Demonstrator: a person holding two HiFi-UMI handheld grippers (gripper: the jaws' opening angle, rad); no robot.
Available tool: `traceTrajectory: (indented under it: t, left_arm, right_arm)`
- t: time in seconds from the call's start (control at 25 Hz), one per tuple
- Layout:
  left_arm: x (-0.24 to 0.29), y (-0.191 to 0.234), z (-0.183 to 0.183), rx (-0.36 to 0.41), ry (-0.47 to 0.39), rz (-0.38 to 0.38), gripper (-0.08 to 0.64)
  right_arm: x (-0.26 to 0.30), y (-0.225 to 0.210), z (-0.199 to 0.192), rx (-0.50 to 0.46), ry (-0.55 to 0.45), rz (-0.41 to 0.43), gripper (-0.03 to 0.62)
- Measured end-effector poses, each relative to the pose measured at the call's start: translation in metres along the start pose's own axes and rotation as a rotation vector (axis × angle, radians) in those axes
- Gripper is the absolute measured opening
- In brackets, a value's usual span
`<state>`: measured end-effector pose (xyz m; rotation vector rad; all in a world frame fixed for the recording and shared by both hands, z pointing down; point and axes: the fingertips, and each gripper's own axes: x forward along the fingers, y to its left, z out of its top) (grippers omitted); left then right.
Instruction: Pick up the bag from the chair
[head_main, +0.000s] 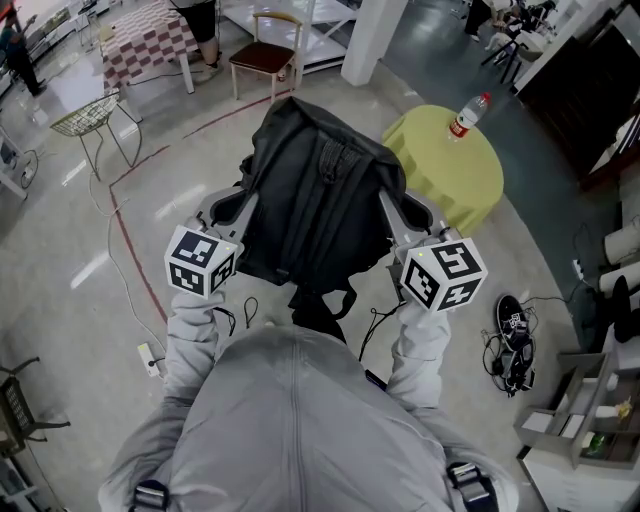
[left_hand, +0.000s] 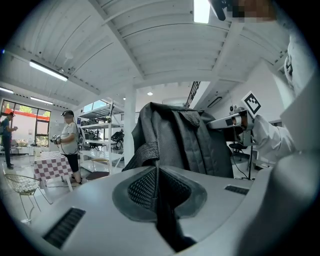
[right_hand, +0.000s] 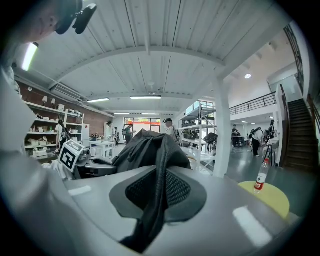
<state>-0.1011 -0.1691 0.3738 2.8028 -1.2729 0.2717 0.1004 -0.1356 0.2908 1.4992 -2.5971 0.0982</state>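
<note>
A dark grey backpack (head_main: 315, 195) hangs in the air in front of me, held up between both grippers. My left gripper (head_main: 243, 208) is shut on the bag's left strap (left_hand: 147, 152), which runs down between its jaws. My right gripper (head_main: 392, 215) is shut on the other strap (right_hand: 159, 175) the same way. In the left gripper view the bag (left_hand: 185, 140) fills the middle, with the right gripper's marker cube (left_hand: 252, 103) behind it. A wooden chair (head_main: 265, 52) with a dark red seat stands far off at the top of the head view, well apart from the bag.
A round yellow-green table (head_main: 460, 170) with a red-labelled bottle (head_main: 468, 115) stands right of the bag. A wire chair (head_main: 90, 118) and a checkered table (head_main: 145, 42) are at the upper left. Shoes and cables (head_main: 512, 335) lie on the floor at right. People stand in the background.
</note>
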Motion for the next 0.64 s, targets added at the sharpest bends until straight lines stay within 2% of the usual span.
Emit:
traceTrajectory:
  t: [0.64]
  left_arm:
    - [0.006,0.008,-0.014,-0.031,0.016,-0.013,0.023]
  right_arm:
    - [0.011,0.003,-0.009,0.004,0.032,0.001,0.043]
